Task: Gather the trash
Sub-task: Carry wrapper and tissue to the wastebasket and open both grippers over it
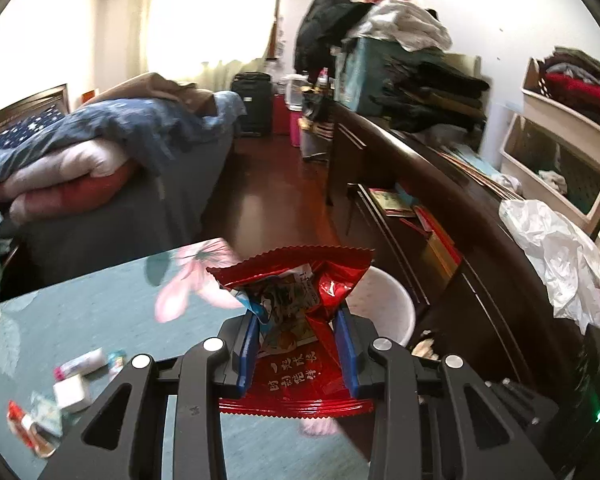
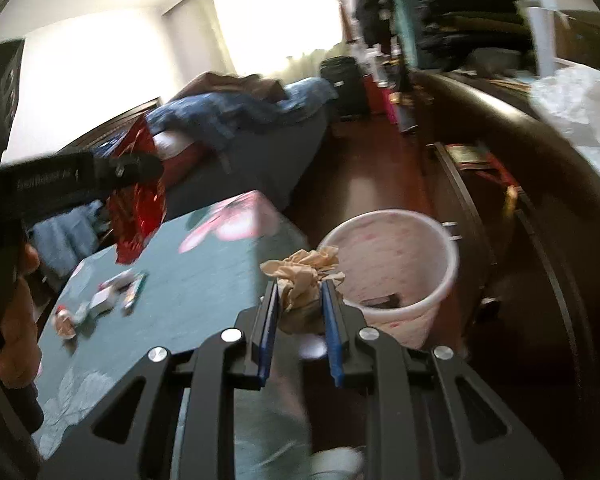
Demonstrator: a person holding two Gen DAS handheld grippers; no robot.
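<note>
Now the left gripper (image 1: 298,322) clamps a red snack bag (image 1: 296,300), the right gripper (image 2: 299,304) grips crumpled paper (image 2: 304,276) beside the white bin (image 2: 396,264), above the teal table (image 2: 204,280).

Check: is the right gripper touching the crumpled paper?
Touching. The right wrist view shows the right gripper with both jaws pressed against the crumpled paper.

Right tool (image 2: 299,300) around crumpled, perhaps paper wad (image 2: 302,276), beside bin (image 2: 396,264).

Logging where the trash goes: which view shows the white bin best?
The right wrist view: the white bin shows its whole rim and inside, just past the crumpled paper. In the left wrist view the red snack wrapper hides most of it.
</note>
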